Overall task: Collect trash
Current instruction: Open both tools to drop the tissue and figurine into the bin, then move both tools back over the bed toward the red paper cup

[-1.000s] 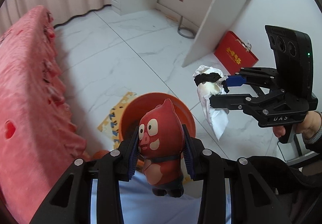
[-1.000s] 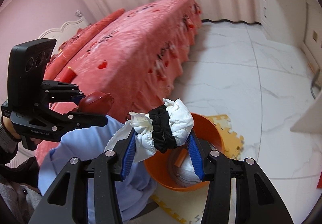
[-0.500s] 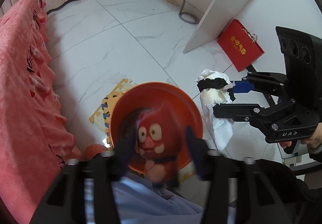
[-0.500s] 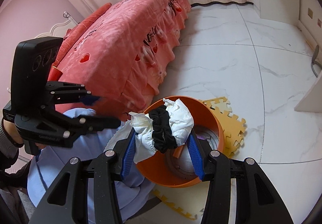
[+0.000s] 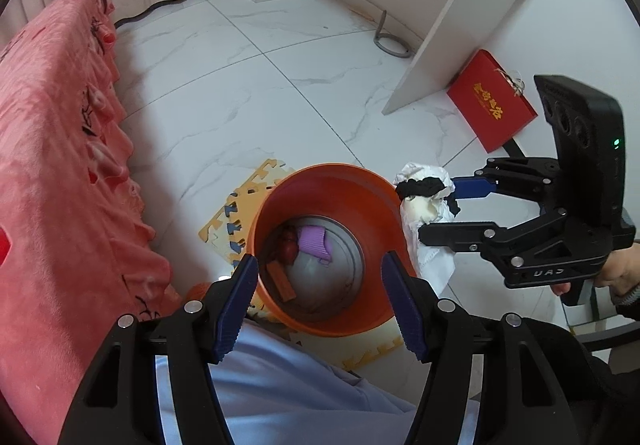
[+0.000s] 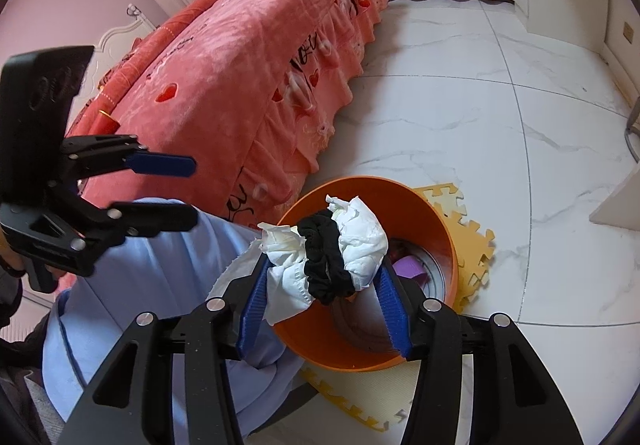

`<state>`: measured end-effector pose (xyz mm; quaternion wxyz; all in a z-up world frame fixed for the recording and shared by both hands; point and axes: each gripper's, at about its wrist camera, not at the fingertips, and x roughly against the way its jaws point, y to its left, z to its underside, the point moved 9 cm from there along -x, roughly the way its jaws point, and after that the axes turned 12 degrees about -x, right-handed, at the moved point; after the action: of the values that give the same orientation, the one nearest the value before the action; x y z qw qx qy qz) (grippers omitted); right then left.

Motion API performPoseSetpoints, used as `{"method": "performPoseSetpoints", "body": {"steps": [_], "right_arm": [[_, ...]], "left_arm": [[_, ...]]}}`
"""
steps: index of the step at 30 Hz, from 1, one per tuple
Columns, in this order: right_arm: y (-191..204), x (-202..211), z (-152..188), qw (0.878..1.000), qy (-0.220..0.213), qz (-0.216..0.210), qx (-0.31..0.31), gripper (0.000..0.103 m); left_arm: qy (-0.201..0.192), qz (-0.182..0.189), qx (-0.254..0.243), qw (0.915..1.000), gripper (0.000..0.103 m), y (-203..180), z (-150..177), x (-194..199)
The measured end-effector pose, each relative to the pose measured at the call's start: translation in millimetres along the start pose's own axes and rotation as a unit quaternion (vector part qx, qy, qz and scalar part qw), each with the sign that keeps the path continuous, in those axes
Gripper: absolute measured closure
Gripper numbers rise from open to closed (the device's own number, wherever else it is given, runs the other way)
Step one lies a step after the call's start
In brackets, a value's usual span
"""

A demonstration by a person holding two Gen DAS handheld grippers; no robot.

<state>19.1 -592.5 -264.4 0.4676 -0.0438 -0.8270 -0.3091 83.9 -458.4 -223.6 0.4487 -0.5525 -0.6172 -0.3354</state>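
Already, some of the rubbish is seen inside the orange bin [image 5: 344, 181]: a red toy [image 5: 287, 245], a purple scrap [image 5: 314, 243] and an orange stick-like piece [image 5: 282, 281] lie on its bottom beside something pale. The left gripper [image 5: 318, 299] is held above the bin's mouth with its jaws spread and nothing between them; they have just been opening, so that load is judged as delivered. One bundle is judged to be left: a wad of white tissue [image 6: 362, 241] wrapped with a black hair band [image 6: 326, 265] is kept between the pads of the right gripper [image 6: 324, 299], at the bin's rim. Those jaws have just been opening too, yet the wad is seen touching both pads and hanging in place. The next step is judged to be its release over the bin.

Only in the left wrist view are the bin's contents shown clearly, along with a red box [image 5: 490, 101] on the floor by a white desk [image 5: 452, 25]; whether that box counts as rubbish cannot be told. Only in the right wrist view is the pink bedspread [image 6: 224, 85] seen along its length, and the wad's position over the bin's near rim. A yellow foam mat [image 6: 472, 229] is shown under the bin in both.
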Motion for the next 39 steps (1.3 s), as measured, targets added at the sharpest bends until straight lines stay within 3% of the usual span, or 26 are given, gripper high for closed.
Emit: {"method": "performPoseSetpoints", "body": {"steps": [6,16,19,24,27,30,34,39], "right_arm": [[-4.4,-6.6,1.1,1.0,0.006,0.017,-0.009,0.033],[11.5,10.7,-3.2,1.0,-0.011,0.006,-0.003,0.033],[25.4,17.4,-5.4,1.0,-0.017,-0.002,0.007,0.033],[55.3,26.5,-7.1,0.999,-0.022,-0.018,0.029,0.031],[76.1,30.6,-5.9,0.998,-0.023,-0.029,0.044,0.03],[98.5,34.7,-3.7,0.997,-0.025,-0.038,0.061,0.023],[131.1,38.7,-0.8,0.994,-0.027,-0.052,0.087,0.023],[178.7,35.9,6.6,0.989,-0.019,-0.076,0.123,0.022]], "left_arm": [[0.002,-0.004,0.009,0.9999,0.038,5.8,6.1,2.3],[-0.004,-0.012,0.009,0.9999,0.037,6.0,15.3,14.7],[-0.014,-0.025,0.017,0.9995,0.024,8.3,21.2,27.7],[-0.028,-0.042,0.034,0.9982,0.023,14.8,33.0,50.7],[-0.04,-0.064,0.051,0.9958,0.016,21.2,44.7,70.6],[-0.047,-0.074,0.064,0.9941,0.016,24.0,56.5,85.0],[-0.051,-0.107,0.081,0.9897,0.008,29.6,79.3,107.0],[-0.056,-0.131,0.117,0.9828,0.008,36.0,109.9,131.7]]}}
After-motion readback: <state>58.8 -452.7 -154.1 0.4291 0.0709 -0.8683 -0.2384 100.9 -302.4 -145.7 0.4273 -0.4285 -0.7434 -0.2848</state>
